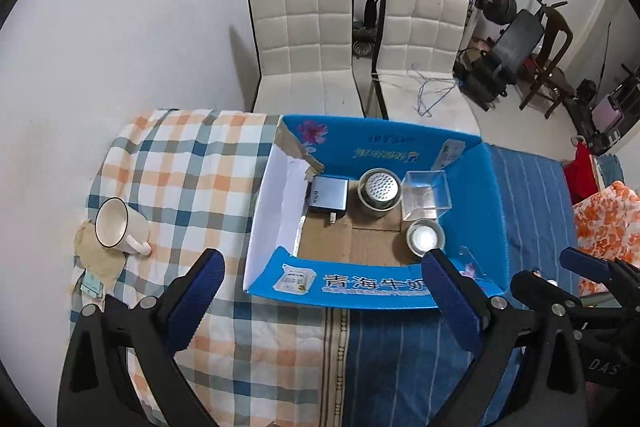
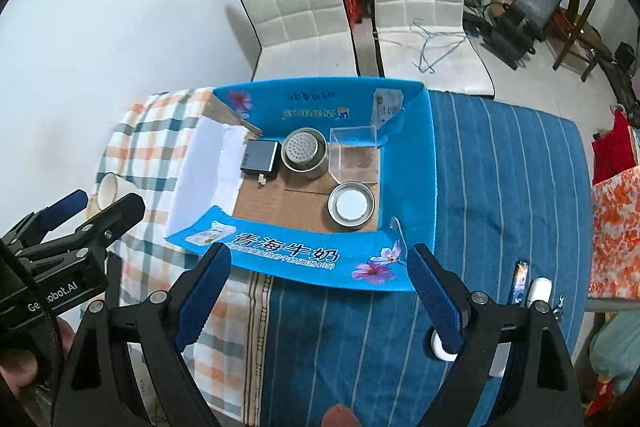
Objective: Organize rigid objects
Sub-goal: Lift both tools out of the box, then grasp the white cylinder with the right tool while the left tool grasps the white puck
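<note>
Four things already sit in the box (image 1: 372, 291) ahead of both grippers' spread, empty fingers, so I'd guess it's mostly done, with the mug (image 1: 118, 225) left of the left gripper (image 1: 320, 301) still out.

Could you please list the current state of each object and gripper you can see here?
left gripper: open, holding nothing.
right gripper: open, holding nothing.
blue box: flaps open, on the bed.
grey charger: lying flat in the box.
perforated metal can: upright in the box.
clear plastic cube: open-topped, empty, in the box.
small metal tin: upright in the box.
white mug: on its side, outside the box.
</note>
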Tool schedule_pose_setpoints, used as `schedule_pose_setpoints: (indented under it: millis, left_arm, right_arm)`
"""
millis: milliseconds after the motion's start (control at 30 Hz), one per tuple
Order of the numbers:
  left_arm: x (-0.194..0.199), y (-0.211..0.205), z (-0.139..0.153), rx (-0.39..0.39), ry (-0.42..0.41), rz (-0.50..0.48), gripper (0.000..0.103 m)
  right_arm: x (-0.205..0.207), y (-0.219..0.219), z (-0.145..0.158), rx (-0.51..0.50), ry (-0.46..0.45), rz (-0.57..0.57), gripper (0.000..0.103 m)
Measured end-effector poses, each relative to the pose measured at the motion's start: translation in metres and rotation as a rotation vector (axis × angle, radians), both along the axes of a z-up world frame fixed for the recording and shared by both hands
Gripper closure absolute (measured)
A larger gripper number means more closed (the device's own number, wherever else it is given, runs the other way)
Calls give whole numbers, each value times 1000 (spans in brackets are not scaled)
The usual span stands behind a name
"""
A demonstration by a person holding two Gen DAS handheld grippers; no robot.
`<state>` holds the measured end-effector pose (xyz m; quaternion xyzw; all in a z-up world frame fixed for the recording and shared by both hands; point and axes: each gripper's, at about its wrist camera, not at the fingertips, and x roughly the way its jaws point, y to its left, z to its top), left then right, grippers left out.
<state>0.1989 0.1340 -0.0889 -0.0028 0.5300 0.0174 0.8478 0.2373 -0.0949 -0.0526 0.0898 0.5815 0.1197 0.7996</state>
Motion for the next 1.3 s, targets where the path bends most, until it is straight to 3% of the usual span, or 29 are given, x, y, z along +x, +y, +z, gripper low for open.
schedule_pose_setpoints:
  millis: [233,500,700,833,900,1000,1067,1167,1300]
  left_arm:
    - [-10,-36,7,-10,-20,-41,2]
    - [-18,-137,-35,-61,56,-202,2]
    - [-29,-220,-111,-21,198,-341,2]
    - [-34,-247,-153,8,282,-370,2]
    - [-37,-255,-172,18,314,-376,2]
    - [-42,-264,-193,28,359,-381,2]
    - [-43,-267,-204,33,386,-379,2]
    - [-44,-271,-214,19,405,-382,2]
    - [-49,-289,-229,15,451,-415,2]
  right_arm:
    - [-17,-42,5,28,4,-50,11]
    - [-45,-173,-30,-39,99,-259,11]
    - [-82,-258,-116,-87,293,-431,11]
    - [-106,-279,-187,-26,432,-490,13]
    - [-113,-281,-216,5,482,-505,18]
    - [-118,-281,-250,49,534,-515,34]
    - [-120,-281,-265,66,551,-512,53]
    - [-128,-286,-266,49,526,-509,62]
    - [-140,-305,-257,4,502,-514,62]
